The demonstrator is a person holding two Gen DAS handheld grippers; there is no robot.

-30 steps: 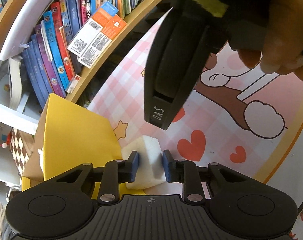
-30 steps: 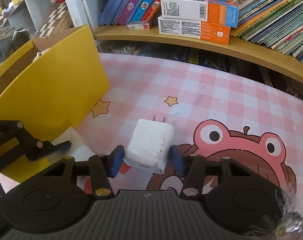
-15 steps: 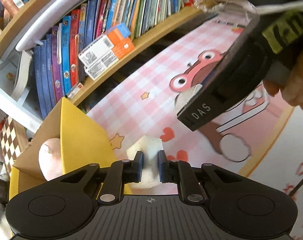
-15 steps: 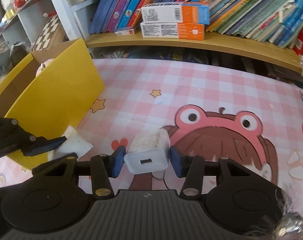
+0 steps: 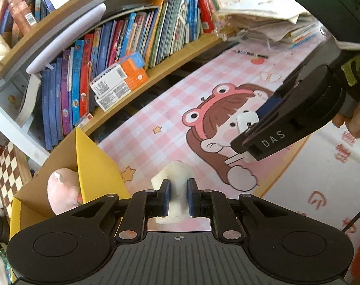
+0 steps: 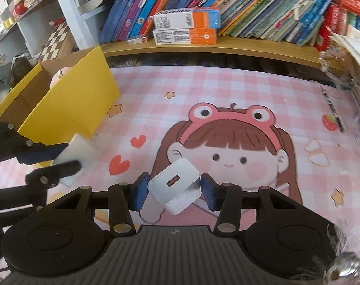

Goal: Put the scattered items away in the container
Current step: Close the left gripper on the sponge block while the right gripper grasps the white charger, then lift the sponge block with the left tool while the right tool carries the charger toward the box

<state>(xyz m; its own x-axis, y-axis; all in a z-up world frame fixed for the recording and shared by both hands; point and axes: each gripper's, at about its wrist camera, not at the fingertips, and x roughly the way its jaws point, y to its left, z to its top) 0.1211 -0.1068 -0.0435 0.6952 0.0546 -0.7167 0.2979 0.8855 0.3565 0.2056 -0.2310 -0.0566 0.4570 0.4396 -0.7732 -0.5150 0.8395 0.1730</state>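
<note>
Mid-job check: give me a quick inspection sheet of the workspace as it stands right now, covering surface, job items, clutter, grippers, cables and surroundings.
Surface: pink checked cartoon mat, no loose items seen on it apart from a pen near its far right edge.
Job's things: white charger and white block both held above the mat; yellow box at the left, open, with a pink plush inside.
Clutter: the pen only.
Grippers: right gripper shut on the charger; left gripper shut on the block, close to the box.
Cables: a dark cable at the right edge of the left wrist view.
Surroundings: bookshelf with books and two orange-white cartons.
</note>
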